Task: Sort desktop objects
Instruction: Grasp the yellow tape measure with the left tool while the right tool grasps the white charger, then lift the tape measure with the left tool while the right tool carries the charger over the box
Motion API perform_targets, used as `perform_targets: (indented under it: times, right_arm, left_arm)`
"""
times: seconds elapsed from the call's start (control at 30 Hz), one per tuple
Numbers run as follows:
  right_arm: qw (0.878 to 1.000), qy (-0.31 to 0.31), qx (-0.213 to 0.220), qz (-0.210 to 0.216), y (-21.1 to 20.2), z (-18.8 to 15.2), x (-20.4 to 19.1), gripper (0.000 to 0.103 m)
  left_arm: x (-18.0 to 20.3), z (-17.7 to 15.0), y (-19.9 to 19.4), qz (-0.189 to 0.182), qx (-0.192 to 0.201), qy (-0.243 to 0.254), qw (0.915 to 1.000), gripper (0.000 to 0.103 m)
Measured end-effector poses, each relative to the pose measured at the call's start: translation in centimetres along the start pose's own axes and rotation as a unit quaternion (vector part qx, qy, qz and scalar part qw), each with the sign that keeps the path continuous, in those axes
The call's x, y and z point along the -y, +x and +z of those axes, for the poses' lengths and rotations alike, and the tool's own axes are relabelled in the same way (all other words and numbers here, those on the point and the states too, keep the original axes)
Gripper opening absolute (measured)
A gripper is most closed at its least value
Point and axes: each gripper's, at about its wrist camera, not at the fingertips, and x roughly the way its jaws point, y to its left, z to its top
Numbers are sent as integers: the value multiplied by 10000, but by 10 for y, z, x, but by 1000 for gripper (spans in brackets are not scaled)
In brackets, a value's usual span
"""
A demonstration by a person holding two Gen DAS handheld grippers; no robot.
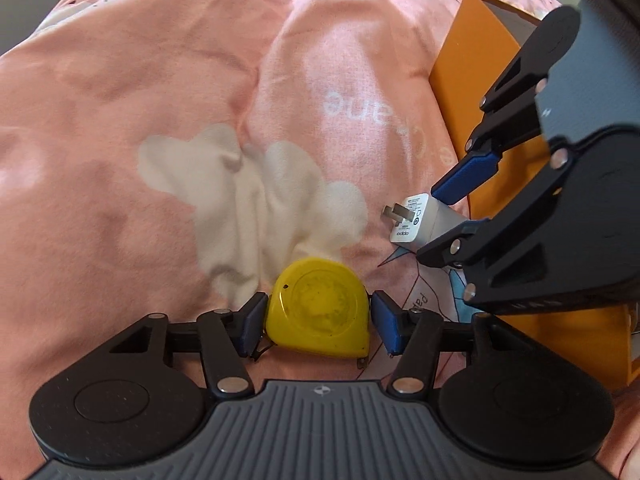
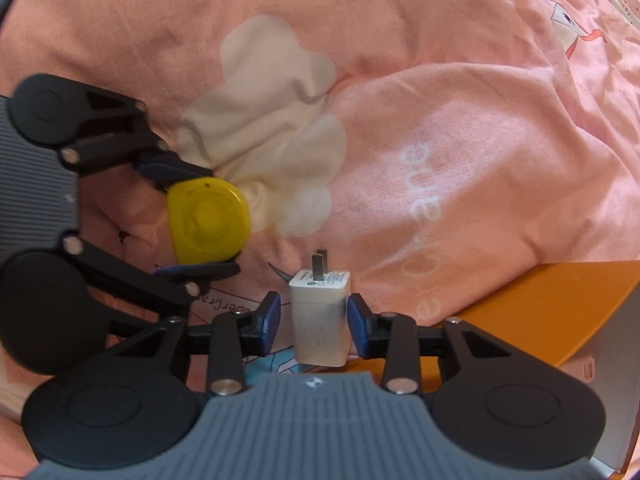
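Yellow tape measure (image 1: 318, 307)'s hook shows only from left tongs (image 1: 318, 322).

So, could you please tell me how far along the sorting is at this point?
Nothing looks sorted yet. In hand: the left gripper clamps the yellow tape measure, and the right gripper grips the white charger. Left to do: putting both away, perhaps in the orange box beside them, whose inside is hidden.
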Motion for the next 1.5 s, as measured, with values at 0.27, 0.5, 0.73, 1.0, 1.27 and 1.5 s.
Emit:
perform_targets:
  times: [0.27,0.5,0.73,1.0,1.27,1.5]
  right_arm:
    - [9998,55,-127,-167,13,3,0,39]
    - [9996,173,9,-201,6,0,2,36]
    - [9961,551,694,28,-37,-12,10,36]
    - [9811,1026,1638,88,-112,-38,13,36]
    - [9611,1557,2277,-145,-165,-91,33,36]
    - [9542,1988,2162,-575,-174,-141,62,36]
  left_arm:
    - [-7,-8,-28,-47,225,-341,9992,65]
    - [-8,-2,-47,-19,380,-448,9983,65]
    - [0,8,-60,-93,682,-468,9965,65]
    - [18,18,-103,-193,1249,-315,9915,65]
    - [55,45,-125,-374,1687,156,9848,65]
    - [103,66,-129,-622,1855,739,9779,65]
